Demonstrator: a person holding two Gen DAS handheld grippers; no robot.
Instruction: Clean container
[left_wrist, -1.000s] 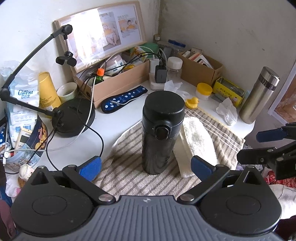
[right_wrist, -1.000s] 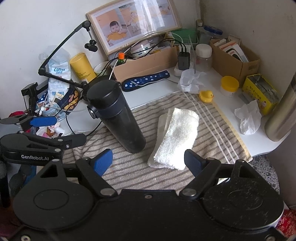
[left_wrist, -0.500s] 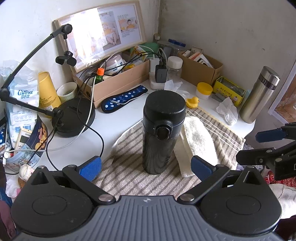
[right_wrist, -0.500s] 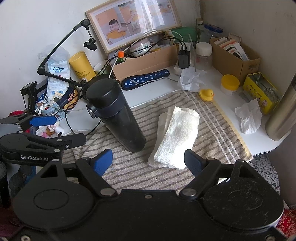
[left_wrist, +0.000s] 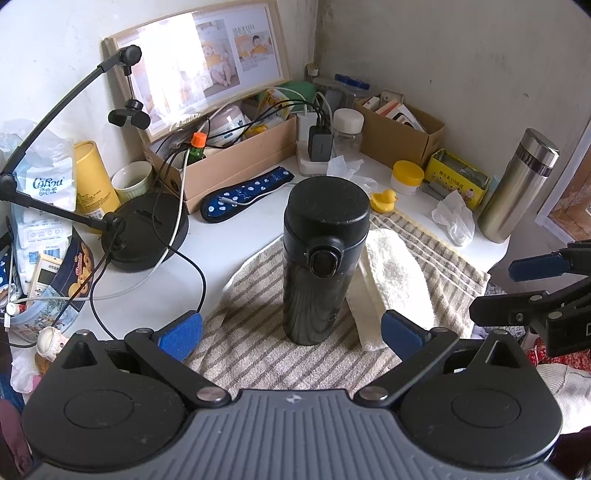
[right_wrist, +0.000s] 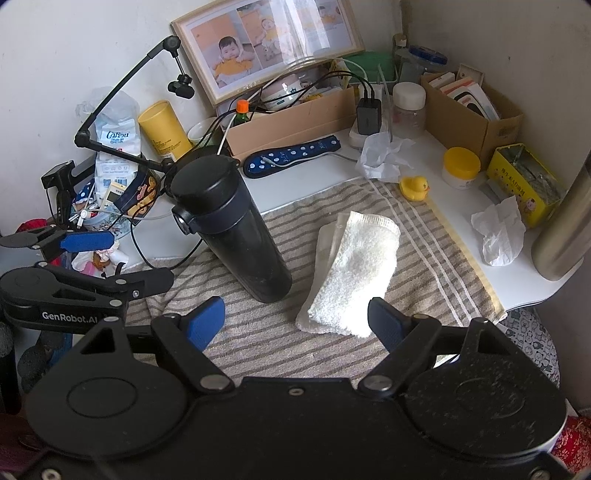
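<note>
A black flask (left_wrist: 320, 258) with its lid shut stands upright on a striped towel (left_wrist: 258, 347); it also shows in the right wrist view (right_wrist: 236, 229). A folded white cloth (left_wrist: 395, 280) lies just right of it, seen too in the right wrist view (right_wrist: 354, 273). My left gripper (left_wrist: 291, 332) is open and empty, just short of the flask's base. My right gripper (right_wrist: 295, 323) is open and empty, just in front of the cloth's near end. Each gripper shows at the edge of the other's view.
A steel flask (left_wrist: 517, 188) stands at the right table edge. A desk lamp base (left_wrist: 147, 232), cables, cardboard boxes (left_wrist: 236, 170), a yellow-lidded jar (left_wrist: 406, 177), a rubber duck (left_wrist: 384, 199), crumpled tissues (left_wrist: 454, 218) and a yellow tin (left_wrist: 458, 177) crowd the back.
Both grippers have edged slightly closer to the flask and the cloth. Nothing was taken hold of.
</note>
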